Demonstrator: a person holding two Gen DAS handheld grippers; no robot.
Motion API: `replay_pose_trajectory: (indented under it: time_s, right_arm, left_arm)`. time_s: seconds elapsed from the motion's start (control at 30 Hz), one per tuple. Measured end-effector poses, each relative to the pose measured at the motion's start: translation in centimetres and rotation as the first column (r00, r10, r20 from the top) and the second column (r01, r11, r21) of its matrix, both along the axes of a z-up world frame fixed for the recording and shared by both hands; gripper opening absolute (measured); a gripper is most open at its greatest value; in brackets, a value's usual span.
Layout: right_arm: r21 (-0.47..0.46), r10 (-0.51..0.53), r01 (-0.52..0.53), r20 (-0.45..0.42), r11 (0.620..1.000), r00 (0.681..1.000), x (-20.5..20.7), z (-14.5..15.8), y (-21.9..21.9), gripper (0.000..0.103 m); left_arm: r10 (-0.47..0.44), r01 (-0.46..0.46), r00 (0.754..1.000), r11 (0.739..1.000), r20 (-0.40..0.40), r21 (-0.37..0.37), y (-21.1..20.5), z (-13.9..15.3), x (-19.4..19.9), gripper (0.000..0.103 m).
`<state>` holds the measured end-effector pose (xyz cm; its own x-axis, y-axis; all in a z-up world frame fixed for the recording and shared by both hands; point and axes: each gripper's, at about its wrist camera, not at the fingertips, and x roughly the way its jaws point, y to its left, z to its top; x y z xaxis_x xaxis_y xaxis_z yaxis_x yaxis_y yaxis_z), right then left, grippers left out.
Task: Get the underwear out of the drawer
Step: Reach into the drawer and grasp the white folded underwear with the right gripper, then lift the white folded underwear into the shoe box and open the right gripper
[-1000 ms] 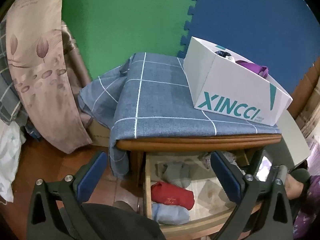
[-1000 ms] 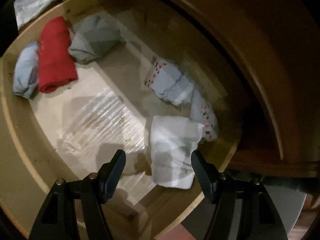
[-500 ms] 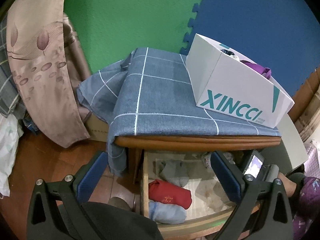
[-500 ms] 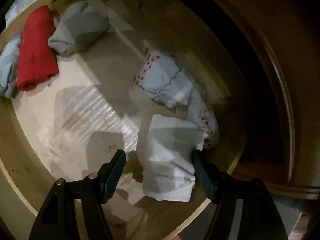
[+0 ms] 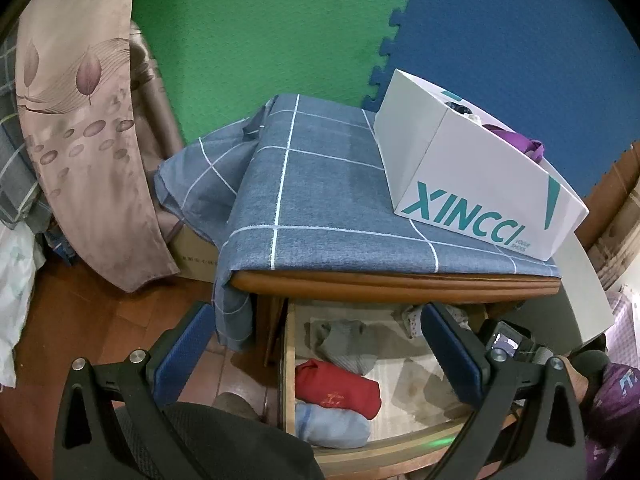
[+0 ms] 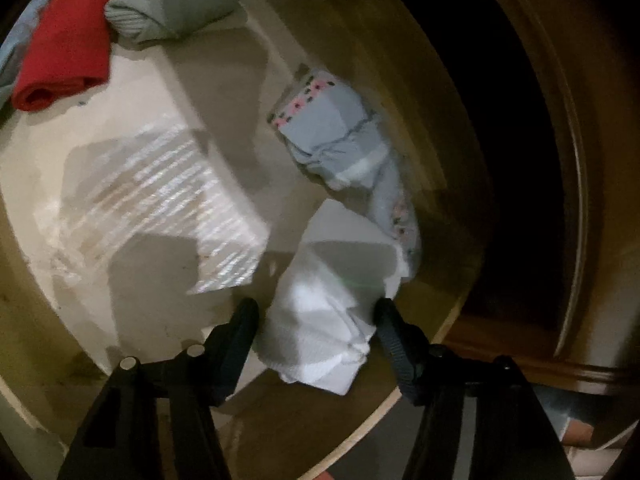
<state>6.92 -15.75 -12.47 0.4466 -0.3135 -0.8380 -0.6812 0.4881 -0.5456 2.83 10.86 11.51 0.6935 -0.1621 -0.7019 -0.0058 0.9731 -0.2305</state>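
Looking forward from the left wrist, the left gripper hangs in the air above the open drawer, its blue-padded jaws spread wide and holding nothing. Beyond it stands a wooden desk draped with a blue-grey checked cloth. A white shoebox printed with teal letters sits on the cloth at the right, with something purple showing over its top edge. In the drawer below lie a red rolled garment, a pale blue roll just in front of it, and a grey bundle further back. A green foam mat and a blue foam mat cover the wall behind, and a beige leaf-patterned pillow leans at the left.

From the right wrist, the view looks down into the dim drawer. The right gripper has its jaws either side of the white folded underwear, both pads touching the bunched cloth, pinching it. The underwear lies on the drawer floor close to the front right corner. Just behind it lies a pale blue garment with a dotted pink-and-white trim. The red roll and the grey bundle lie well apart, at the far left.
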Motion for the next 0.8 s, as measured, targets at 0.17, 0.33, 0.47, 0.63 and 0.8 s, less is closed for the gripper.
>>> replay_pose_trajectory:
  time_s: [0.17,0.33,0.47,0.63,0.8]
  right_arm:
    - [-0.003,-0.056,0.056,-0.034,0.998,0.998,0.9,-0.9,-0.7,0.064]
    - [0.027,-0.034,0.036,-0.068,0.999,0.997,0.7,-0.9,-0.7,0.045]
    - [0.15,-0.028,0.049,-0.141,0.987,0.99,-0.1,1.1,-0.3,0.037]
    - [0.264,-0.037,0.079,-0.16,0.961,0.986,-0.9,4.9,-1.0,0.037]
    - [0.364,-0.022,0.07,-0.135,0.929,0.991,-2.9,9.3,-1.5,0.037]
  left_arm:
    - [0.001,-0.001,1.0,1.0,-0.001,0.0,0.0,0.0,0.0,0.102]
    - [0.0,0.0,1.0,1.0,0.003,-0.004,-0.1,0.0,-0.1,0.102]
    - [-0.002,0.002,1.0,1.0,0.003,-0.003,-0.1,0.0,-0.1,0.102]
    - [-0.001,0.001,1.0,1.0,0.009,-0.015,0.0,0.0,-0.1,0.102]
    - [0.003,-0.003,1.0,1.0,0.009,-0.016,0.3,0.0,0.0,0.102]
